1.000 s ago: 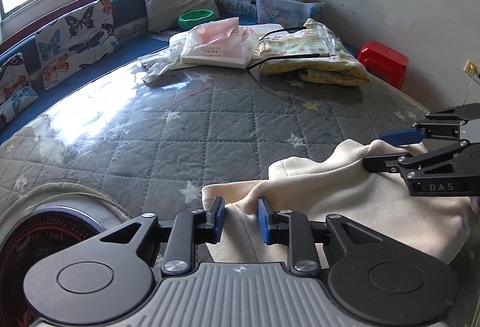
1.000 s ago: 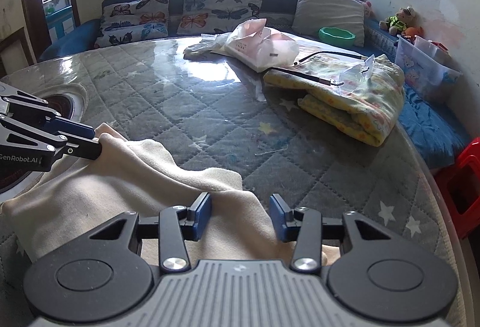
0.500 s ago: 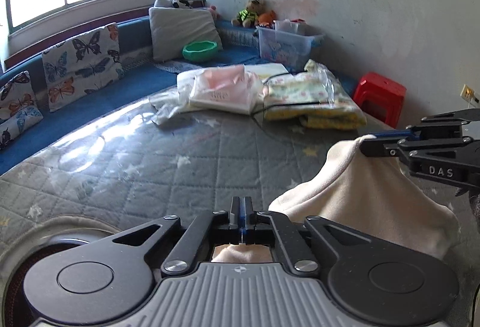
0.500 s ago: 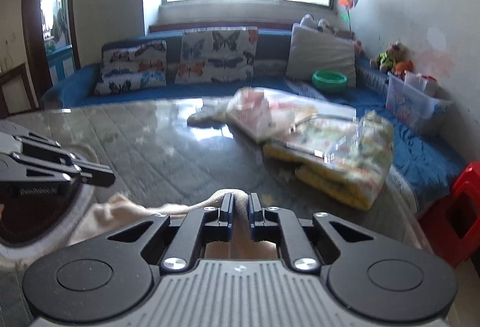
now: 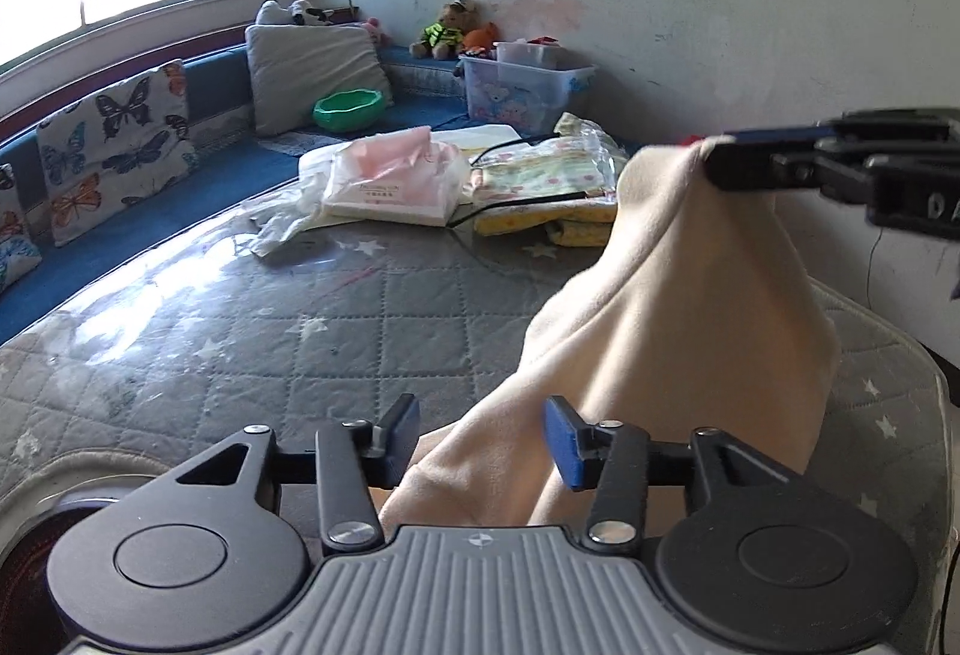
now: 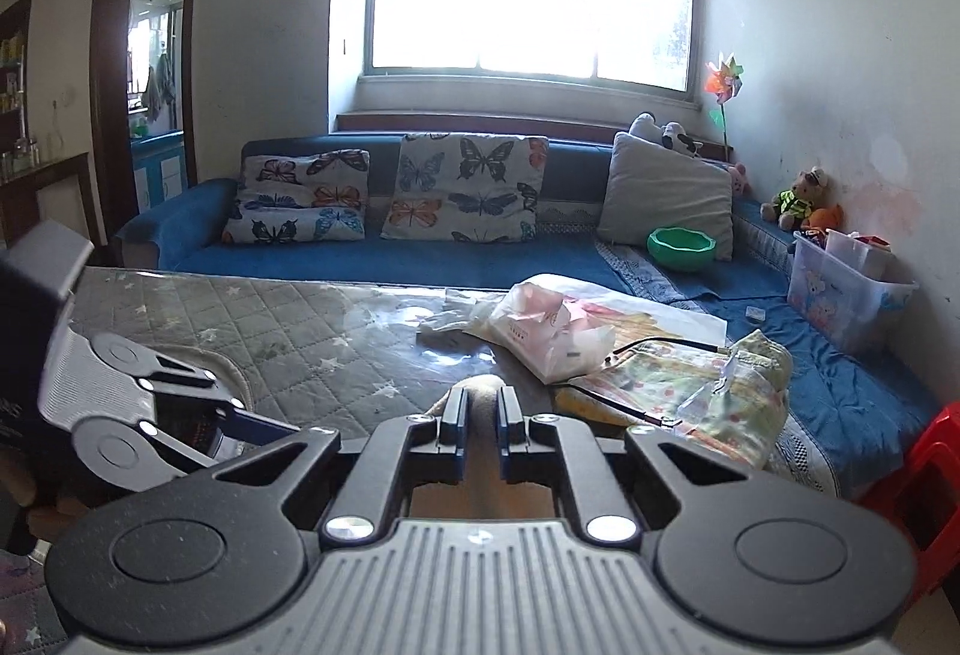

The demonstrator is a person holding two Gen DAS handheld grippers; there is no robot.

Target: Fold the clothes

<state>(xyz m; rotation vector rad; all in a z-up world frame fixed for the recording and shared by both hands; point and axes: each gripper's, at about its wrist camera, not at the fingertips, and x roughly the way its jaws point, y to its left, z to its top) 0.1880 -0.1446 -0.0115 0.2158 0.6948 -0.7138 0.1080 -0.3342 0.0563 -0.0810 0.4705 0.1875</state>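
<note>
A living room with a blue sofa under a bright window; in front of it stands a table covered with a grey quilted cloth with white stars under a clear sheet. The cream-coloured soft fleece garment is at the near right part of this table, one end pulled up into the air, the rest hanging down to the cloth.

The right gripper is clamped on a fold of the garment and holds it high — in the left wrist view its tip pinches the top of the raised peak. The left gripper has its jaws apart; the garment passes between them, but the blue pads do not press it. Its jaws have just been opening.

To do this step well, I think the left gripper should take a new hold at a real corner or hem, not in the middle of the fabric. Then both grippers can stretch the edge straight before it is laid down — a loose, bunched hold would give a crooked fold.

Compared with one second ago, the garment lay flat on the table and both grippers were open around its edge; half a second ago both had pinched it. Now the right side is lifted much higher and the left has released.
</note>
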